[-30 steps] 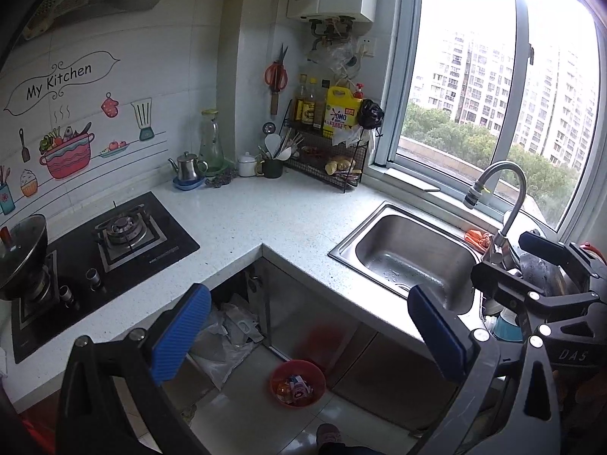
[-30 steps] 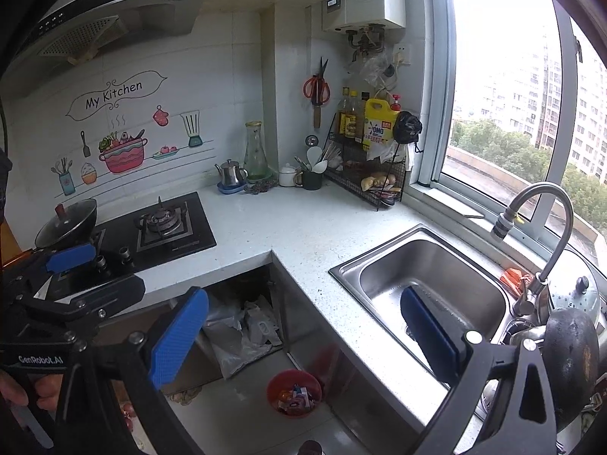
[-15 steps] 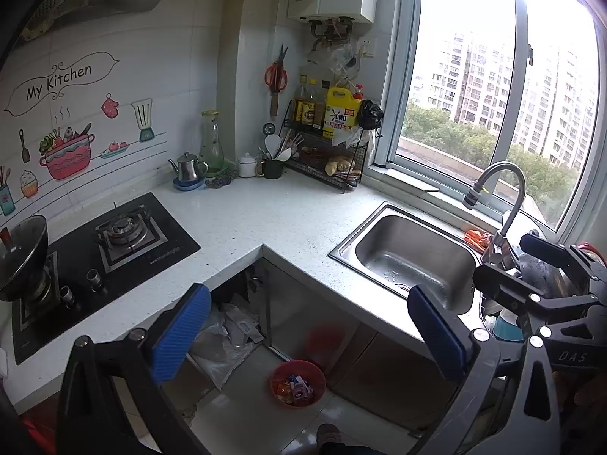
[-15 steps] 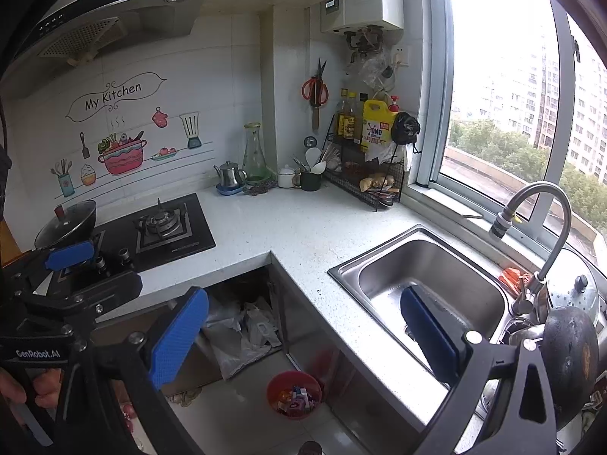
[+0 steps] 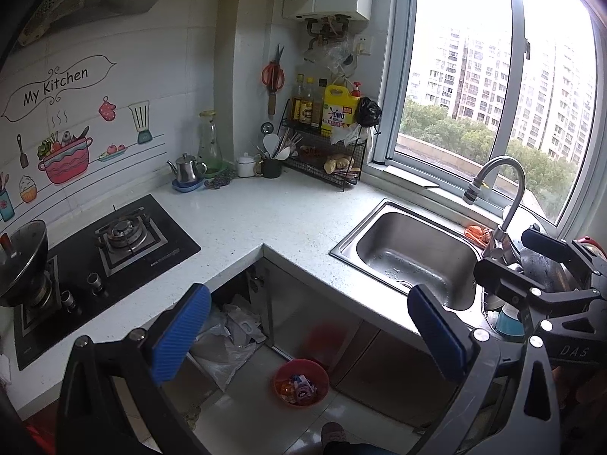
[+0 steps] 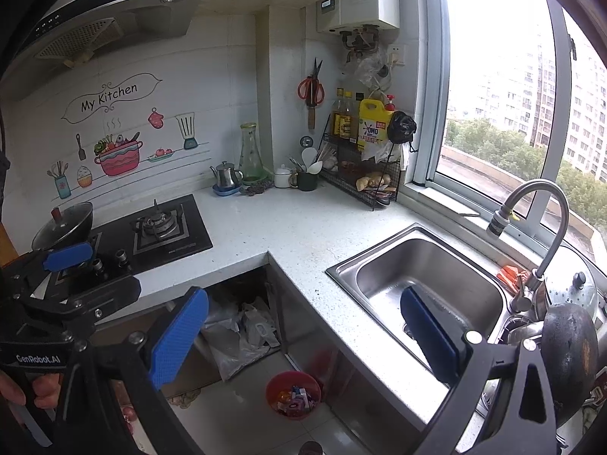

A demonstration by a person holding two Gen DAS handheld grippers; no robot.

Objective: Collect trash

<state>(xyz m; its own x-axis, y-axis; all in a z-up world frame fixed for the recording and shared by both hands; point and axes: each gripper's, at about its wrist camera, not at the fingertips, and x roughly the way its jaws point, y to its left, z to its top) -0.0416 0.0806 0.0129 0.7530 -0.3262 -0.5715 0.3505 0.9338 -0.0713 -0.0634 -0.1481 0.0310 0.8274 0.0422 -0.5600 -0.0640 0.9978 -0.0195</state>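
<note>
Daylight from the overexposed window (image 5: 493, 87) lights sharp frames; fisheye edges bend and darken.

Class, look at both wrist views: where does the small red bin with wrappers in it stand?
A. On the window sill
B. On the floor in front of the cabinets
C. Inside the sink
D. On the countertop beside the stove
B: the red bin stands on the floor tiles below the countertop corner.

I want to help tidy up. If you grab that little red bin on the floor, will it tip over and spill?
Probably not easily: the red bin looks squat and wide-mouthed. It seems light plastic, holding only a few wrappers, so a push would likely slide it across the glossy floor tiles. A thin rim may flex if pinched.
</note>
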